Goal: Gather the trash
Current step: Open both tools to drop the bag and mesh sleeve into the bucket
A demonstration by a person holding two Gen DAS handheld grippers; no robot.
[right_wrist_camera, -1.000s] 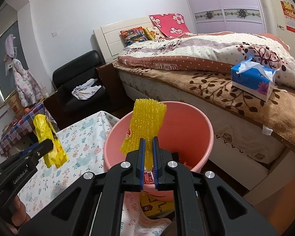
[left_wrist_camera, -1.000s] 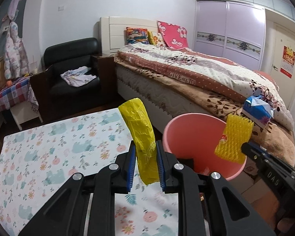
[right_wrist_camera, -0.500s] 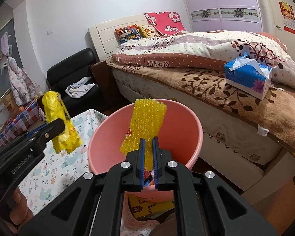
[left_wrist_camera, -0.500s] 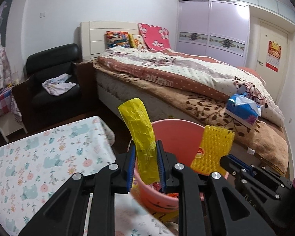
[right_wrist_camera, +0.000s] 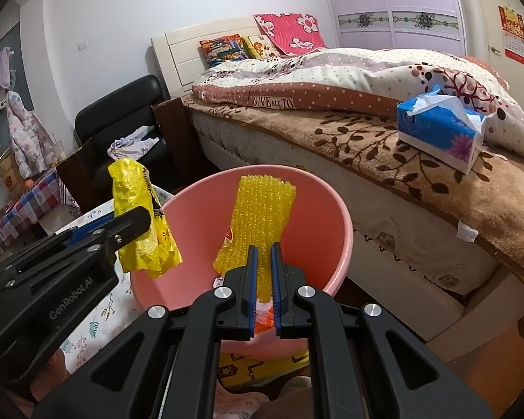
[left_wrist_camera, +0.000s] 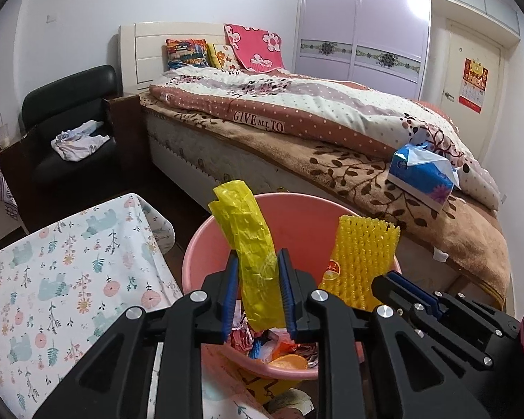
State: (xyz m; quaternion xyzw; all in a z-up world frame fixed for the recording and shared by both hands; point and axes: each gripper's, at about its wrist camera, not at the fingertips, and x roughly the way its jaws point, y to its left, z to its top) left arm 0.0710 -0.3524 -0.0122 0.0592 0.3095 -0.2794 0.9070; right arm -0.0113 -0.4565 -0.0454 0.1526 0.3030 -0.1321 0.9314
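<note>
A pink bucket [left_wrist_camera: 304, 223] [right_wrist_camera: 318, 230] stands beside the bed, with crumpled wrappers [left_wrist_camera: 272, 345] in its bottom. My left gripper [left_wrist_camera: 256, 262] [right_wrist_camera: 139, 216] is shut on a crumpled yellow plastic bag [left_wrist_camera: 248, 237] [right_wrist_camera: 136, 188], which stands upright over the bucket's left side. My right gripper [right_wrist_camera: 263, 248] [left_wrist_camera: 387, 279] is shut on a yellow foam net sleeve [right_wrist_camera: 262, 209] [left_wrist_camera: 363, 255], held upright over the bucket's mouth. The two grippers sit side by side and apart.
A table with a floral cloth [left_wrist_camera: 52, 279] lies left of the bucket. The bed [left_wrist_camera: 332, 160] runs behind it, with a blue tissue box [left_wrist_camera: 421, 178] [right_wrist_camera: 440, 132] on its blanket. A black armchair [left_wrist_camera: 70, 122] stands at the back left. Yellow cardboard [right_wrist_camera: 234, 370] lies under the bucket.
My left gripper has carried the yellow bag rightward from above the table to above the bucket. My right gripper has sunk slightly toward the bucket with the foam net.
</note>
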